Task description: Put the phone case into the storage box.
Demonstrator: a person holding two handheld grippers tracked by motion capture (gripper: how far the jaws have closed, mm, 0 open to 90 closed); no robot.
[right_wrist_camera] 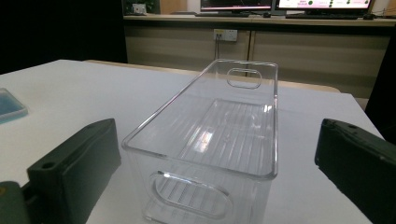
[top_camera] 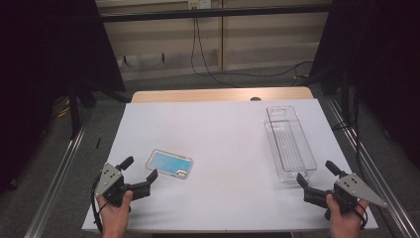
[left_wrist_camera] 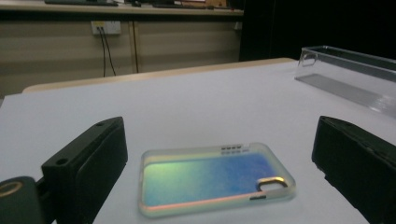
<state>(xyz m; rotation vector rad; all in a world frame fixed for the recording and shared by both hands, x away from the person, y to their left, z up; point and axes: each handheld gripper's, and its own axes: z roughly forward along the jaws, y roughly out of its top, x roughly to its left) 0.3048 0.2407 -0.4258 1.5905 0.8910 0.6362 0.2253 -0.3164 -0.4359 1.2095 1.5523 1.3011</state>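
Evidently the work in hand is getting the phone case into the clear bin, and both tools are posed for that start. Taking the bin as the landmark: the phone case lies flat on the white table well to the bin's left and a little nearer the person, camera cutout toward the person, its blue-green face up. The left gripper sits just short of the case on the side away from the bin, jaws spread wide and holding nothing; in the left gripper view the case lies between the two black jaws, apart from both, so the spread looks chosen to straddle its width before closing. The right gripper waits at the bin's near end, also released and empty, with the bin's handle-slot end between its jaws but untouched. My guess is that it stands there to steady the light plastic bin, which could slide on the smooth sheet when something is dropped in. The bin is empty and stands lengthwise, running away from the person, so its open top is easy to reach from the left
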